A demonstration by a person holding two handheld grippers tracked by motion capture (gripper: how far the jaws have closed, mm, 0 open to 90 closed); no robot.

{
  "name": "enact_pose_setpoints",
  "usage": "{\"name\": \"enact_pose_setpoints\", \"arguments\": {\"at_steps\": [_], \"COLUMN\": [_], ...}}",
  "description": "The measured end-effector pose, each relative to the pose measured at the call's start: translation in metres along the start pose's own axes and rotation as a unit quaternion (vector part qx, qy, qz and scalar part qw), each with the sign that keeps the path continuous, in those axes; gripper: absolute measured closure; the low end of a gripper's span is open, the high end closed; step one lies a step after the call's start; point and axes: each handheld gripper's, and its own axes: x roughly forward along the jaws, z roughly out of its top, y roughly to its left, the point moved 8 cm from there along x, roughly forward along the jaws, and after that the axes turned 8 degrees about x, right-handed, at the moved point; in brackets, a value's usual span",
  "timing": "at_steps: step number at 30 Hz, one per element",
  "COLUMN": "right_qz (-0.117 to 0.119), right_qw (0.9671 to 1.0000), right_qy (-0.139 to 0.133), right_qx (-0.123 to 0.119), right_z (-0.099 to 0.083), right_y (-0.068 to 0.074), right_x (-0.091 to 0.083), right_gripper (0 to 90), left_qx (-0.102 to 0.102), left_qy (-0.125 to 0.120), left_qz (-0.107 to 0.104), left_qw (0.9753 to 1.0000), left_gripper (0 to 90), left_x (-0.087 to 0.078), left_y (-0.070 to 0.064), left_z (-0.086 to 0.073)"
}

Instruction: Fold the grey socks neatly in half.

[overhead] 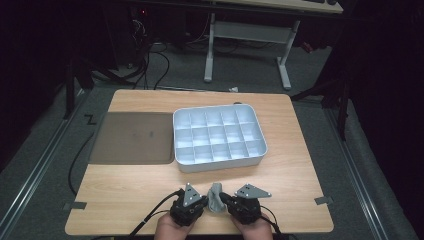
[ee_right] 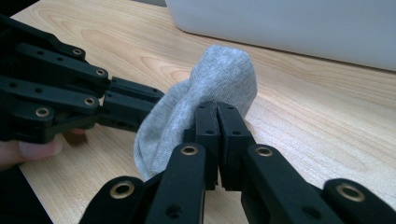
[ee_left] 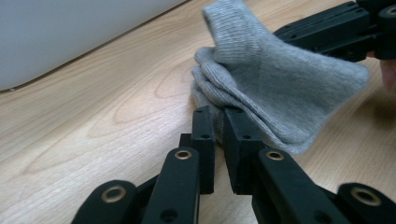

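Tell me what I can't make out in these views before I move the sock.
- Grip depth: in both gripper views the grey sock folds over the tips of the left claw and right claw, hiding how much fabric each pinches.
- White divided tray: cut off by the top edge in both gripper views.
- High view: whether the sock's bottom rests on the table is too small to tell.
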Motion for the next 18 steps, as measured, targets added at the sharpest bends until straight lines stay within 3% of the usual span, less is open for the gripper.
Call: {"name": "enact_pose_setpoints", "arguments": {"at_steps": [8,18], "right_qz": [-0.002,-0.006], "right_qw": [0.9999,0.9999], "right_qy": [-0.01,-0.011], "right_qx": [-0.003,-0.009], "right_z": [0.002,-0.001], "right_y": [0.002,0.001], "right_x": [-0.002,0.002], "right_gripper": [89.2,90.0], "left_qx": [0.014,0.034], "left_qy": [0.002,0.011], "left_qz": [-0.005,0.001], "left_qw": [0.9999,0.9994], "left_gripper": [83.9,86.4], "left_x": [0.014,0.019], "left_y": [-0.012,-0.011], "left_z": [0.011,0.01]}}
